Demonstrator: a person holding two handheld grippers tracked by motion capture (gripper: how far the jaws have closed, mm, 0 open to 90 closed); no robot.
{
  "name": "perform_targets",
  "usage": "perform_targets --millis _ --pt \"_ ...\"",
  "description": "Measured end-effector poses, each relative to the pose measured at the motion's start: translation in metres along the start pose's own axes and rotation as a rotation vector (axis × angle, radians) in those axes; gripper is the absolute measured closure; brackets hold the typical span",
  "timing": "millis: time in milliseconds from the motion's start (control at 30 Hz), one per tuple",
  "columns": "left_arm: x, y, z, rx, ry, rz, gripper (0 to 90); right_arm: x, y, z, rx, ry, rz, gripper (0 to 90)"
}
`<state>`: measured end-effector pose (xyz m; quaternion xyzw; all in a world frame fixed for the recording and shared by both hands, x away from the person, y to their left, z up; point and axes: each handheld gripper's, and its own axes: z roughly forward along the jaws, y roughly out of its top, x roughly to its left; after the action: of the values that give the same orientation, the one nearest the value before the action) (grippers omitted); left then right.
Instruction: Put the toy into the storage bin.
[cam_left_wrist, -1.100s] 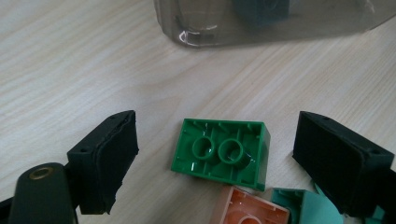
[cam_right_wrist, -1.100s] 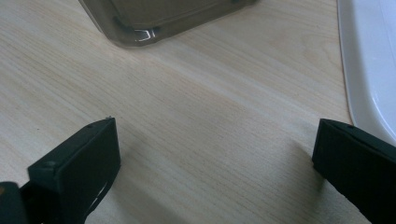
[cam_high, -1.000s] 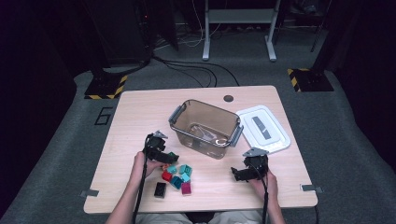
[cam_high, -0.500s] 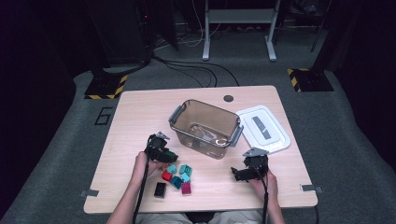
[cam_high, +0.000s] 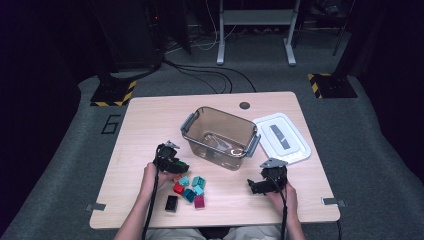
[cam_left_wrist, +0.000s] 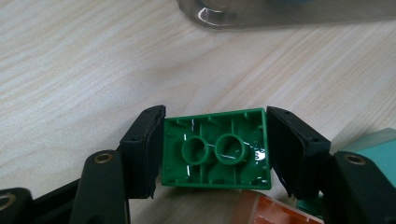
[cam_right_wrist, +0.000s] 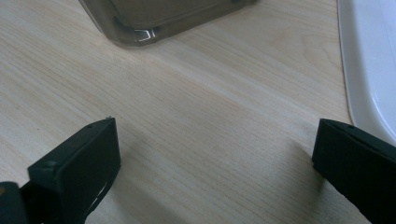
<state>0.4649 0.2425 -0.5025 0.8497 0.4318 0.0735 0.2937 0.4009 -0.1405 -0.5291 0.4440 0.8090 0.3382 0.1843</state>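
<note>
1. Counter (cam_high: 150, 125): pale wood-grain top, bare at its left and far edges; everything sits toward the middle and near side.
2. White flat plastic lid (cam_high: 282, 137): lies on the counter just to the right of the bin, not on it.
3. Smoky translucent plastic bin with grey handles (cam_high: 220, 136): upright and open-topped at centre. Its rounded base corner (cam_right_wrist: 135, 33) shows ahead of the right claw.
4. Left claw (cam_left_wrist: 215, 149): its jaws have just been closing, and both pads now press the short sides of the green plastic building brick (cam_left_wrist: 217, 149). In the high view this claw (cam_high: 172, 165) sits at the far left edge of the brick pile, near the bin's near-left corner.
5. Right claw (cam_right_wrist: 215, 163): jaws wide apart, nothing between them, bare wood below. In the high view it (cam_high: 262, 185) is well to the right of the pile.
6. Loose bricks (cam_high: 190, 187): small cluster of red, teal and magenta pieces, with one black brick (cam_high: 171, 202) at the near-left.
7. Handling, green brick: held hollow underside toward the camera, two inner tubes visible. Likely light, rigid, with glossy walls that could slip. The flat opposite walls are the right hold; moderate squeeze should suffice. Whether it is off the wood yet, I cannot tell.
</note>
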Motion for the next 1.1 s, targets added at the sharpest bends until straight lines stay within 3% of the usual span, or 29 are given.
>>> perform_targets --millis 233,400,667,1100 --pt "0.0 0.0 0.0 -0.01 0.003 -0.008 40.3 0.0 0.0 0.0 -0.001 -0.001 0.003 0.2" --pt "0.001 0.0 -0.005 -0.043 0.006 -0.017 40.4 0.0 0.0 0.0 -0.001 -0.001 0.003 0.2" --pt "0.0 0.004 -0.026 -0.07 0.012 0.008 40.4 0.001 0.0 0.0 0.001 -0.01 0.012 0.0" --pt "-0.002 0.014 -0.054 -0.103 0.031 0.014 40.4 -0.001 -0.001 -0.001 0.002 -0.009 -0.003 0.0"
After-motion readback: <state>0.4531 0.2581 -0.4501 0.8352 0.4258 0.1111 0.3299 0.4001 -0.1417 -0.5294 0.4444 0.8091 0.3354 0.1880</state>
